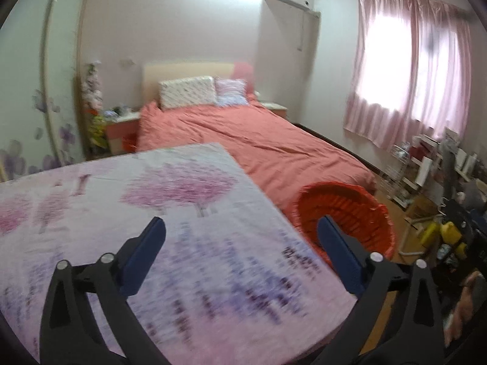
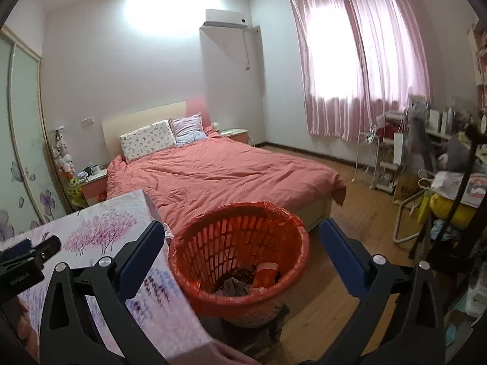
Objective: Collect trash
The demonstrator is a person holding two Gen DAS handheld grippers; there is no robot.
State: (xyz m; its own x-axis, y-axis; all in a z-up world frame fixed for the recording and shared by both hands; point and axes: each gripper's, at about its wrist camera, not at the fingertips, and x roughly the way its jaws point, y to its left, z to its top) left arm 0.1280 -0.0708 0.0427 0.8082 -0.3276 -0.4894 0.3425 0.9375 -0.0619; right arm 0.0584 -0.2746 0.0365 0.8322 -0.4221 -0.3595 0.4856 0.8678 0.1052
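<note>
The red basket stands on the wooden floor, between the foot of the bed and the desk. It is lined with a red plastic bag, and at its bottom lies some trash: crumpled grey and dark pieces and an orange-red cup-like thing. The basket seems to sit on a low dark stand, but this part is in shadow.

The right tool hangs above the basket with its two blue fingers spread wide, and nothing is between them. The left tool is also spread wide and holds nothing; it is over the desk near the right edge.

The desk is covered with a cloth printed with pink and purple trees. The bed has a salmon-pink cover, two pillows and a pale headboard. A small nightstand is at its left side, pink curtains hang over the bright window, and an air conditioner is on the wall.

The right wrist view looks down into the basket and shows its contents; it also shows part of the left tool's body at the left edge. In the left wrist view only the rim of the basket shows past the desk, and the picture is blurred. At its lower right edge a hand is partly visible.
</note>
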